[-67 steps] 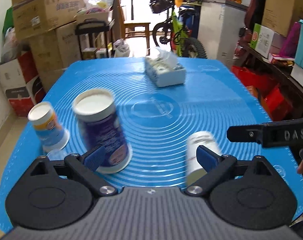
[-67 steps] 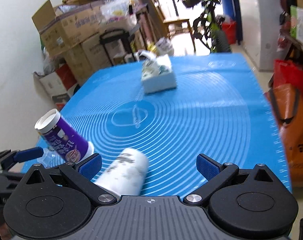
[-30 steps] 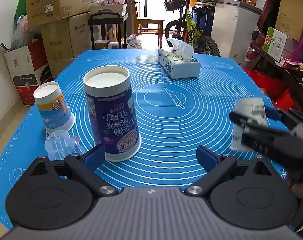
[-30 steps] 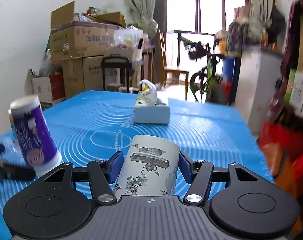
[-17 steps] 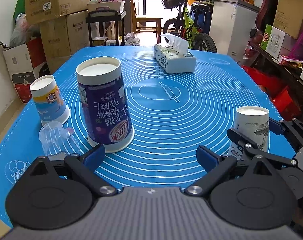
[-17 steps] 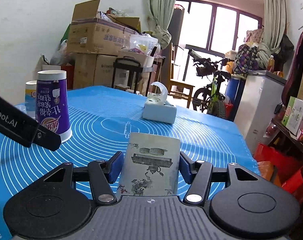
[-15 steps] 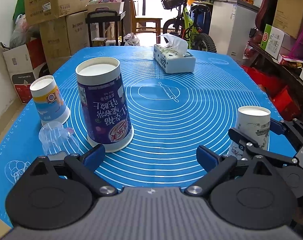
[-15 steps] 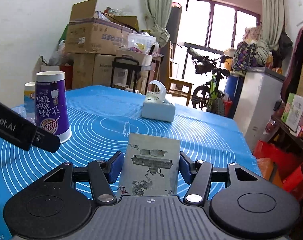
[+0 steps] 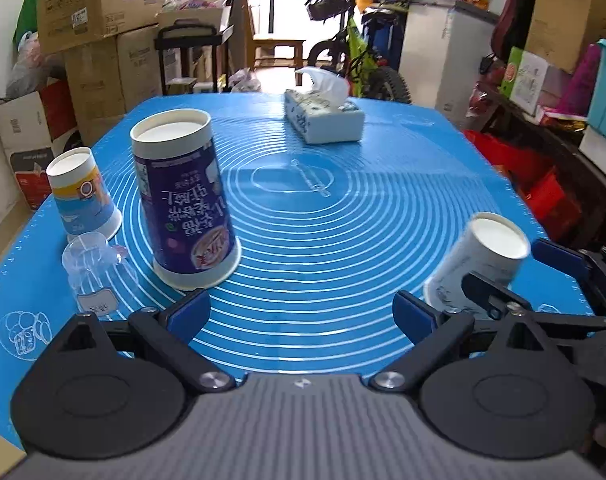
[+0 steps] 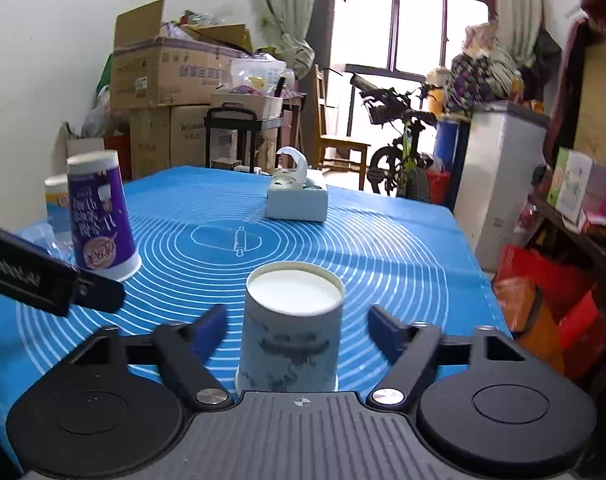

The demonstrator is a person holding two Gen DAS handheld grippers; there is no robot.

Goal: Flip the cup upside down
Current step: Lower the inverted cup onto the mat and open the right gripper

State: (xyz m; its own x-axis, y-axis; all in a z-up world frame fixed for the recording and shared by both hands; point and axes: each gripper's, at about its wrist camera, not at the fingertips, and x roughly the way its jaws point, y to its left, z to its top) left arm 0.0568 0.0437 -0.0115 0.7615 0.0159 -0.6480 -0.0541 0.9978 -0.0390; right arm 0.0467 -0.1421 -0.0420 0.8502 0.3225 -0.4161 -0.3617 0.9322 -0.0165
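A white paper cup with a grey ink print (image 10: 291,344) stands upside down on the blue mat, base up. My right gripper (image 10: 297,332) is open, its blue pads on either side of the cup and apart from it. The cup also shows in the left wrist view (image 9: 479,264), at the mat's right edge between the right gripper's fingers. My left gripper (image 9: 301,314) is open and empty, low over the near middle of the mat. A tall purple cup (image 9: 183,200) stands upside down just ahead of its left finger.
A small blue and orange cup (image 9: 83,196) stands upside down at the left, with a clear plastic cup (image 9: 91,268) beside it. A tissue box (image 9: 323,120) sits at the far side of the mat (image 9: 343,220). Boxes, a cart and a bicycle stand beyond the table.
My right gripper has opened and let go of the white cup, which now stands base up on the mat. The left gripper has stayed open and moved slightly.
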